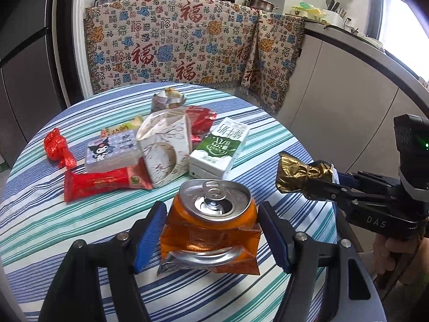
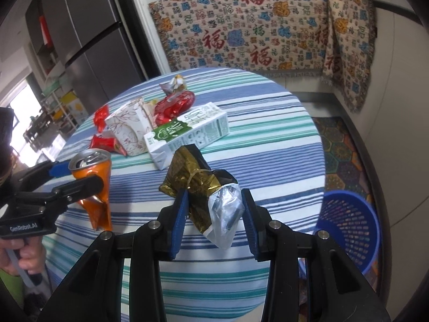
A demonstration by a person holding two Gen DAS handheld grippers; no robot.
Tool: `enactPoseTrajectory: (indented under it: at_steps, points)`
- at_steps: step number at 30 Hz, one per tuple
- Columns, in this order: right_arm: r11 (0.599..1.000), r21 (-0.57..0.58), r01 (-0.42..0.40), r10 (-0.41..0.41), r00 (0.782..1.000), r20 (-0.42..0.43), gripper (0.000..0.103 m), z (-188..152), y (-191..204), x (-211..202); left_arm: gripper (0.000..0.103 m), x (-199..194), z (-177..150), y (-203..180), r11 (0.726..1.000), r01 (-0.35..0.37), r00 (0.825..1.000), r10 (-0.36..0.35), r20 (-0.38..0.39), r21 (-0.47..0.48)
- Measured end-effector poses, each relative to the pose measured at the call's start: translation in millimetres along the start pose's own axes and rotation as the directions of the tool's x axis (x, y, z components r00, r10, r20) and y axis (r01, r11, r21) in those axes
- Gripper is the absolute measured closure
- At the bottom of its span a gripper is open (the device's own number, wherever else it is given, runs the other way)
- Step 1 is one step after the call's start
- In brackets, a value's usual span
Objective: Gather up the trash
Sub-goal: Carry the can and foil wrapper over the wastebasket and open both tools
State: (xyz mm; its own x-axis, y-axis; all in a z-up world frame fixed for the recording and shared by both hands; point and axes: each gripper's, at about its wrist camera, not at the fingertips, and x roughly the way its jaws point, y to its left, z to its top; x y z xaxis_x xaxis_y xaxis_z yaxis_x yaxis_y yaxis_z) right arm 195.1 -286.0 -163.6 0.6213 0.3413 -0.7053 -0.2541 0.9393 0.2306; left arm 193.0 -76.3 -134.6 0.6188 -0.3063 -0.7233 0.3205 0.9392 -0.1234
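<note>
The left gripper [image 1: 211, 230] holds a crushed orange aluminium drink can [image 1: 213, 222] above the round blue-, green- and white-striped tabletop [image 1: 40, 214]; its blue-padded fingers [image 1: 150, 230] pinch the can's dented sides. The can's long axis runs roughly upright, its silver pull-tab top facing up and toward the far side of the tabletop, its flattened lower part hanging below the pads.

The right gripper [image 2: 213, 222] pinches a crumpled gold-and-black foil wrapper with a silver inner lining [image 2: 203, 190]. The wrapper's long axis runs away from the gripper, the gold end forward and the silver end back between the fingers [image 2: 179, 222].

The left wrist view shows the can's opened top, and the other trash still lying on the tabletop: a green-and-white milk carton [image 1: 219, 147], a white floral paper box [image 1: 163, 147] and red wrappers [image 1: 104, 182]. Only the right wrist view shows a blue plastic mesh basket [image 2: 348, 228] on the floor beside the tabletop, and the can's side profile.
</note>
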Motion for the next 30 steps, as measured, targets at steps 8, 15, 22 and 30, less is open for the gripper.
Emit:
enactPoseTrajectory:
  at_steps: [8, 15, 22, 30]
  points:
    - [0.998, 0.055, 0.017, -0.017, 1.000, 0.007, 0.063, 1, -21, -7, 0.031, 8, 7, -22, 1.000, 0.009, 1.000, -0.009, 0.002, 0.017]
    - [0.993, 0.112, 0.036, -0.040, 0.999, 0.029, 0.063, 0, -44, -19, 0.031, 18, 16, -44, 0.999, 0.040, 0.999, -0.040, -0.004, 0.037]
    - [0.962, 0.232, 0.140, -0.153, 0.988, 0.038, 0.063, 11, -104, -47, 0.031, 37, 38, -95, 0.990, 0.116, 0.993, -0.116, -0.008, 0.084]
    - [0.918, 0.268, 0.292, -0.292, 0.956, -0.041, 0.063, 35, -184, -65, 0.031, 72, 72, -171, 0.969, 0.211, 0.977, -0.211, -0.018, 0.126]
